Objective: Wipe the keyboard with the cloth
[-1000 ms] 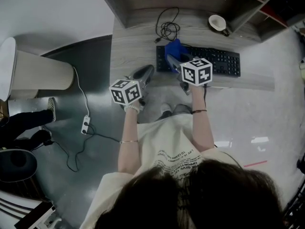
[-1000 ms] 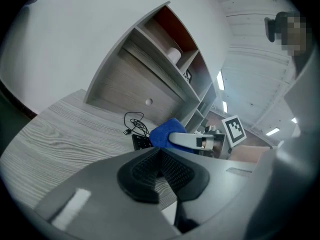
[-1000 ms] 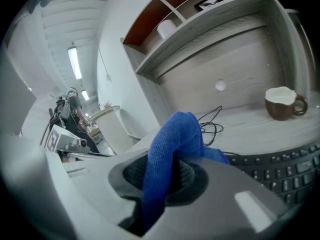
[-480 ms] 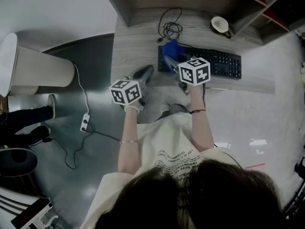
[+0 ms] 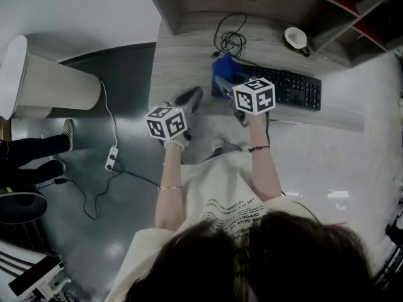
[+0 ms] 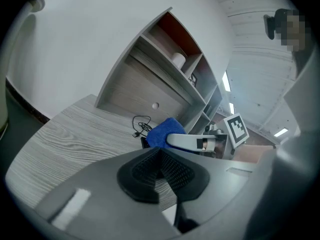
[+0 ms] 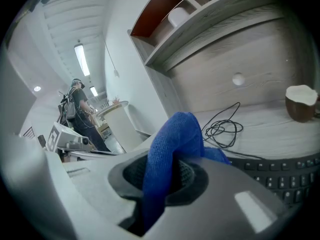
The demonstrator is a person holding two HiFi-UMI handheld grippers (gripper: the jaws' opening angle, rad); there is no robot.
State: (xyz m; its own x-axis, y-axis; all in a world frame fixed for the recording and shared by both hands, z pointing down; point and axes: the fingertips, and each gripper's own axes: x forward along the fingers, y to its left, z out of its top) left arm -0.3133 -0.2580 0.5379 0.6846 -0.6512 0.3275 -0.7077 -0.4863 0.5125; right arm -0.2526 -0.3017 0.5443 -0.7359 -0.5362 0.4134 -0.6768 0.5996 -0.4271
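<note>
Here, grey wood-grain desk [image 5: 184, 61], glossy floor [image 5: 129, 87].

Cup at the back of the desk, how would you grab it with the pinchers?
Probably around its brown wall, coming level from the front. The cup stands upright near the desk's back panel with a shelf overhead, so a straight-down reach looks cramped. The left gripper is shut and empty; the right gripper holds the blue cloth.

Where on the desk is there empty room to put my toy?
The grey wood-grain desk is bare on its left, between its left edge and the coiled black cable. Crowded right: blue cloth, black keyboard, brown-and-white cup.
</note>
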